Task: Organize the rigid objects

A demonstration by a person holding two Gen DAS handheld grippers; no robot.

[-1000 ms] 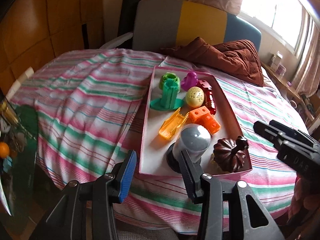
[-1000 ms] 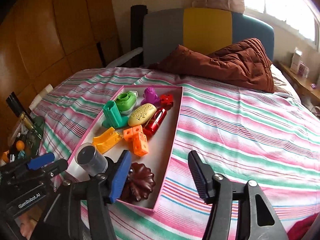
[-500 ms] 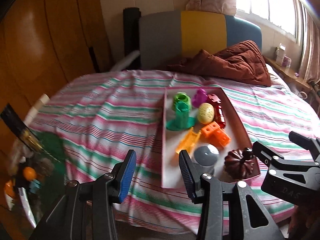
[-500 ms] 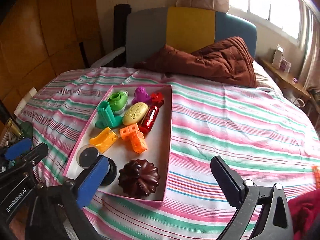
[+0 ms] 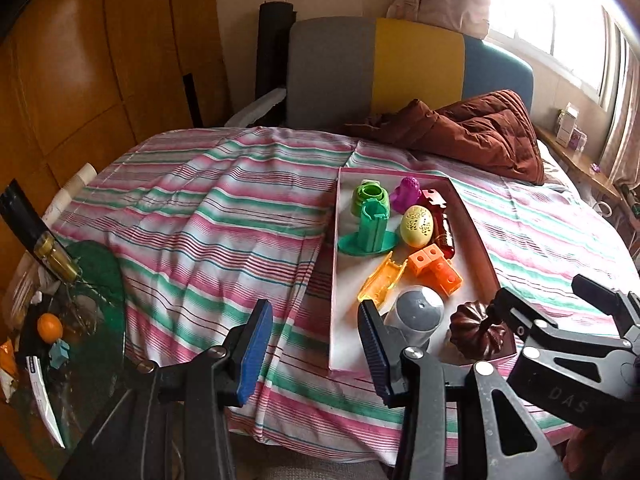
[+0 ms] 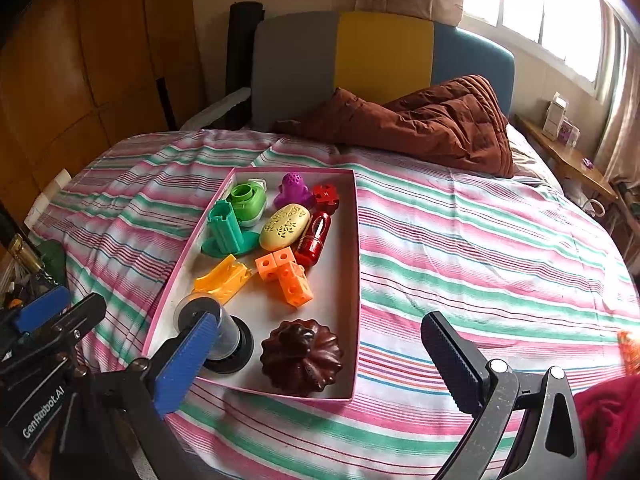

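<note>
A pink-rimmed tray (image 5: 347, 312) (image 6: 354, 280) lies on the striped bed and holds several toys. Among them are a brown pumpkin-shaped mould (image 5: 476, 334) (image 6: 302, 354), a grey-capped cylinder (image 5: 420, 312) (image 6: 212, 332), orange blocks (image 5: 436, 268) (image 6: 286, 274), a yellow egg (image 5: 417, 225) and a green stand (image 5: 370, 232). My left gripper (image 5: 316, 346) hangs open over the bedspread, just left of the tray's near corner, with nothing in it. My right gripper (image 6: 320, 360) stands wide open short of the tray's near edge. The mould shows between its fingers, untouched.
A brown quilted jacket (image 6: 424, 124) lies at the head of the bed before a grey, yellow and blue headboard (image 6: 380, 52). A cluttered glass table (image 5: 60, 320) stands at the left. A small orange object (image 6: 628, 350) lies on the bed at far right.
The right gripper's jaws have spread from about half open to wide open. Both grippers have drawn back a little from the tray, so it looks smaller. The toys have not moved.
</note>
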